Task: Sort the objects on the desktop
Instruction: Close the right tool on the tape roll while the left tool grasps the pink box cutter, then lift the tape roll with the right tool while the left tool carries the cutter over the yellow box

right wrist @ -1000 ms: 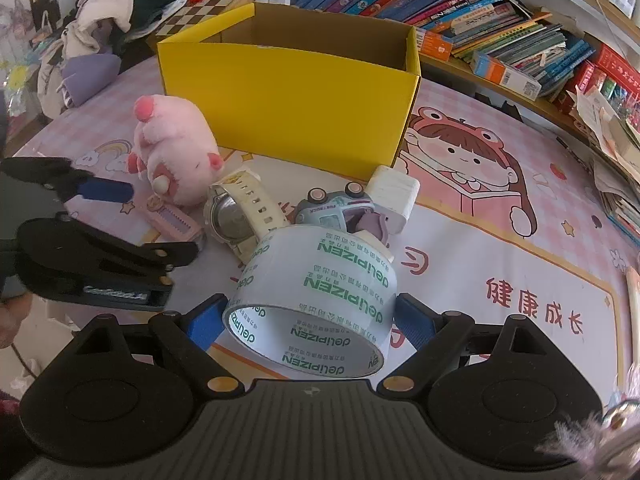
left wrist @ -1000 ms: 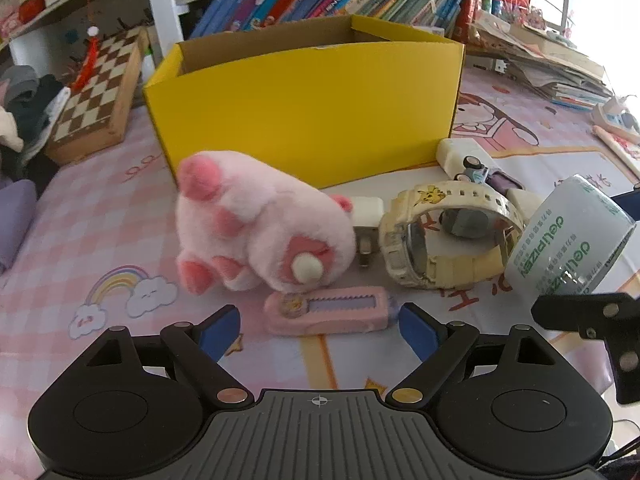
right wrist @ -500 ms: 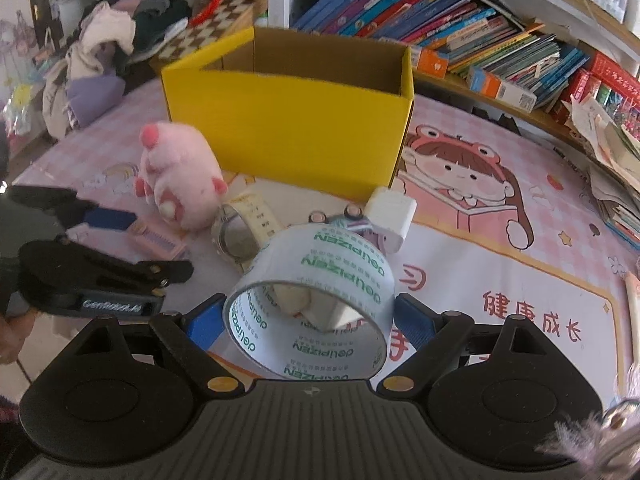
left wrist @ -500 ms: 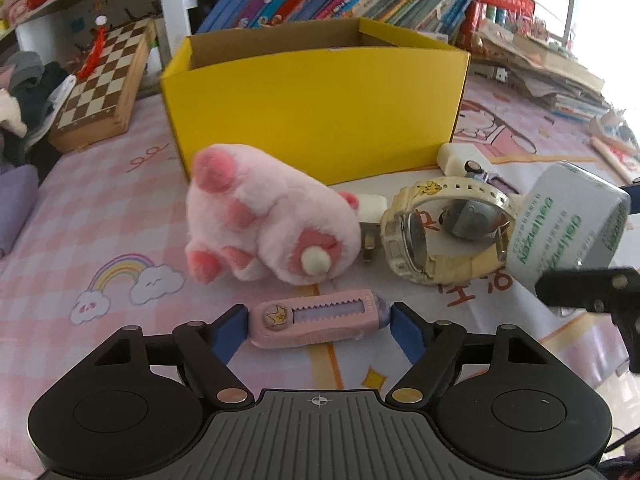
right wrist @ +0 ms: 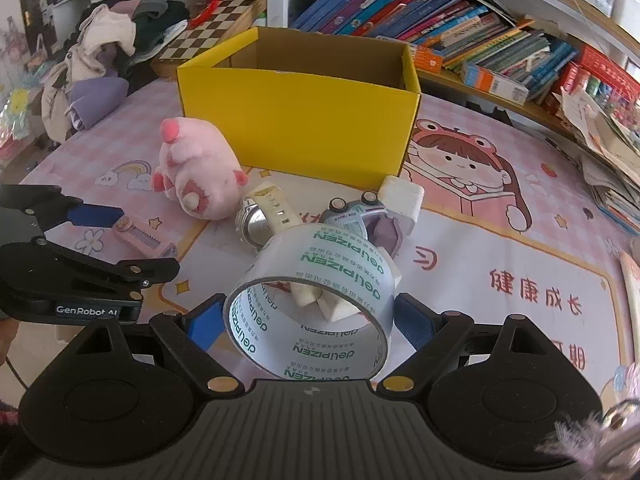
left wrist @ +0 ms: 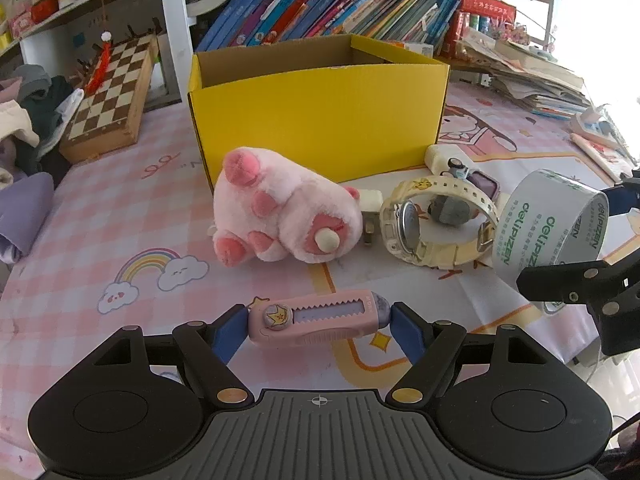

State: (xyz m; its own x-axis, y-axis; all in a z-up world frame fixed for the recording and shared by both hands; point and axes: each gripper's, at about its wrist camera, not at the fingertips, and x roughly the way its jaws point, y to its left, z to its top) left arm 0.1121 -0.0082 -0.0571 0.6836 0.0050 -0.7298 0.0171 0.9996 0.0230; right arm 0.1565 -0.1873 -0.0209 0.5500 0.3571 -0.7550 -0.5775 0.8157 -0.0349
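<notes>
My left gripper (left wrist: 318, 326) is shut on a pink utility knife (left wrist: 316, 318), held end to end above the mat; it also shows in the right wrist view (right wrist: 142, 236). My right gripper (right wrist: 308, 322) is shut on a roll of clear tape (right wrist: 316, 292), lifted off the mat, also seen at the right of the left wrist view (left wrist: 548, 224). A yellow open box (left wrist: 320, 120) (right wrist: 296, 120) stands behind. In front of it lie a pink plush toy (left wrist: 280, 208) (right wrist: 198, 172), a cream watch (left wrist: 436, 220) (right wrist: 268, 212), a toy car (right wrist: 354, 210) and a white charger (right wrist: 402, 196).
A chessboard box (left wrist: 110, 96) lies at the back left beside piled clothes (right wrist: 108, 36). Bookshelves (left wrist: 340, 8) run along the back. Stacked books and papers (left wrist: 528, 76) crowd the right. A pink cartoon mat (right wrist: 500, 248) covers the table.
My left gripper closed on the pink utility knife and lifted it. My right gripper raised the tape roll higher and tilted it.
</notes>
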